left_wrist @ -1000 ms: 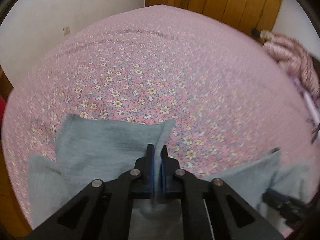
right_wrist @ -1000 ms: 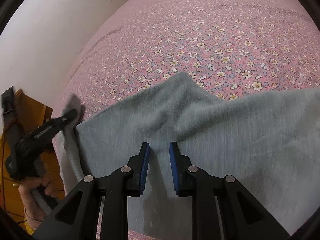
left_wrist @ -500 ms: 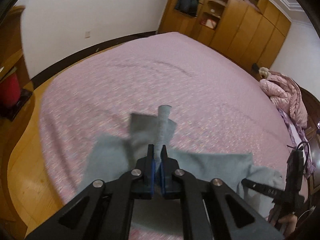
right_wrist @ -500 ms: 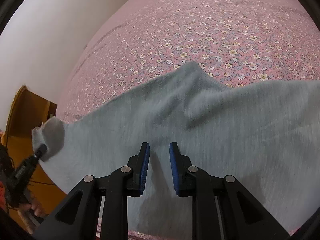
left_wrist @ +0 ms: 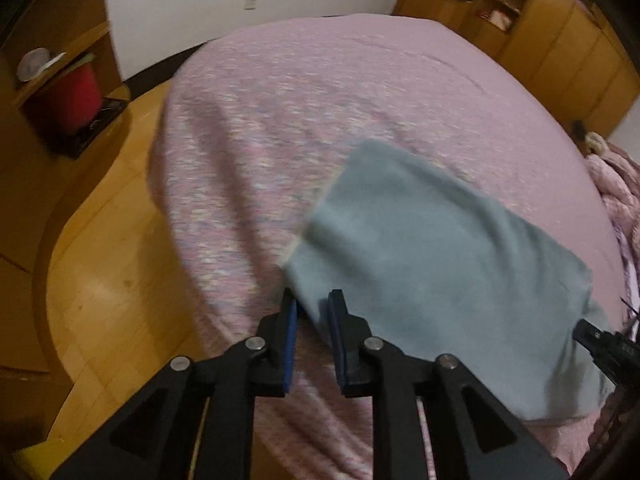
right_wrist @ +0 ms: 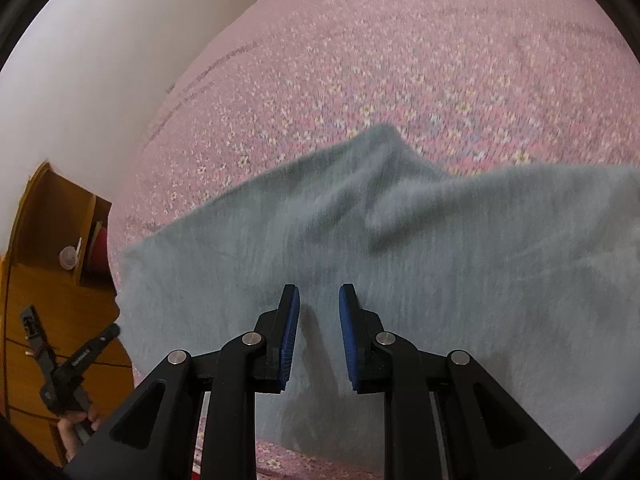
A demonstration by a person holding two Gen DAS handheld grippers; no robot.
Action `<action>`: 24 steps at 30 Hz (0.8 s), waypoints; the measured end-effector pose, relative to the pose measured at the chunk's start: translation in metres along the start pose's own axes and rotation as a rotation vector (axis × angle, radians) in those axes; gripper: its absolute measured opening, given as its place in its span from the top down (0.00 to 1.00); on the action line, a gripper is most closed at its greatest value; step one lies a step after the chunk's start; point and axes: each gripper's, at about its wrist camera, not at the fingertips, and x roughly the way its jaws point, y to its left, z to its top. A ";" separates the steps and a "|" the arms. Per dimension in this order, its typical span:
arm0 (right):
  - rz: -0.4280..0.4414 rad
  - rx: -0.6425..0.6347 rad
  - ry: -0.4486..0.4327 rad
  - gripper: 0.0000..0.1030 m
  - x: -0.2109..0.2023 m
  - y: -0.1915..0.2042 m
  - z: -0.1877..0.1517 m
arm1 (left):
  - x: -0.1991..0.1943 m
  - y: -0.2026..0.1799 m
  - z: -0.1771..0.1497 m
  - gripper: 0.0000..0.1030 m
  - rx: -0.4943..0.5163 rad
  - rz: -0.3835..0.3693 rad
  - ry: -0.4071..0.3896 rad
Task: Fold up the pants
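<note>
The grey pants point(left_wrist: 440, 260) lie folded near the front edge of the pink flowered bed point(left_wrist: 320, 100). My left gripper point(left_wrist: 312, 300) is at their near left corner. Its jaws are opening, and the corner of cloth sits loose in the gap between the blue pads. The right wrist view shows that gripper point(right_wrist: 76, 364) in a hand, just off the left edge of the pants point(right_wrist: 400, 260). My right gripper point(right_wrist: 319, 294) hovers over the middle of the pants, jaws apart, nothing between its pads. Its tip point(left_wrist: 600, 344) shows at the pants' right end.
The bed's edge drops to a wooden floor point(left_wrist: 100, 260) on the left. A wooden shelf unit with a red object point(left_wrist: 76, 96) stands by the white wall. Wooden wardrobes point(left_wrist: 540, 20) line the far side, and a pink quilt point(left_wrist: 616, 184) lies at the right.
My left gripper, shut on a corner of grey cloth, lifted it and carried it across toward the bed's edge. Its jaws have now parted and the cloth lies flat. The right gripper stayed put.
</note>
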 end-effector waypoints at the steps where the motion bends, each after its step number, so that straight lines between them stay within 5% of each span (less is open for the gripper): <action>1: -0.005 -0.012 -0.010 0.79 -0.002 0.001 0.002 | -0.003 0.003 0.001 0.84 -0.003 0.017 -0.009; 5: -0.016 -0.056 -0.035 0.79 -0.006 0.007 0.013 | -0.022 0.006 0.005 0.84 0.016 0.019 -0.062; 14: -0.096 -0.099 -0.033 0.79 0.030 0.006 0.044 | -0.006 -0.056 0.024 0.82 0.147 -0.159 -0.049; 24: -0.060 -0.053 -0.072 0.79 0.036 -0.007 0.070 | 0.033 -0.082 0.043 0.76 0.215 -0.098 -0.054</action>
